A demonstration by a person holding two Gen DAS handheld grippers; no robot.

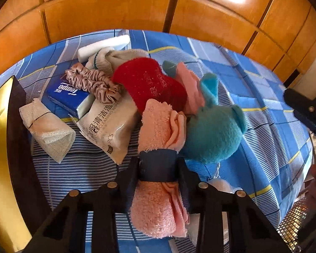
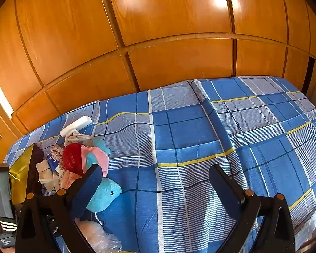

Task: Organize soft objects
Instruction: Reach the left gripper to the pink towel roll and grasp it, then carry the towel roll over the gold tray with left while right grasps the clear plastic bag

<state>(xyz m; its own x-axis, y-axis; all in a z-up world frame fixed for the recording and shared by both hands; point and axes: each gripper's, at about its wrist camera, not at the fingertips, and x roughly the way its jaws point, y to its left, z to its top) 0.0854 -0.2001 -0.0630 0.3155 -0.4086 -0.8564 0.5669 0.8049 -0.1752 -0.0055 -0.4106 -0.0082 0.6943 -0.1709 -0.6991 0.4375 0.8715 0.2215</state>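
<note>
- We see the left gripper (image 1: 158, 166) clamped on a rolled pink towel (image 1: 158, 202), its pads pressing the dark band around the roll.
- The towel lies on the blue plaid bedspread (image 1: 263, 113), touching a teal plush toy (image 1: 212, 135) and a red cloth (image 1: 149, 82).
- The right gripper (image 2: 155, 181) stands wide apart, empty, above bare bedspread.
</note>
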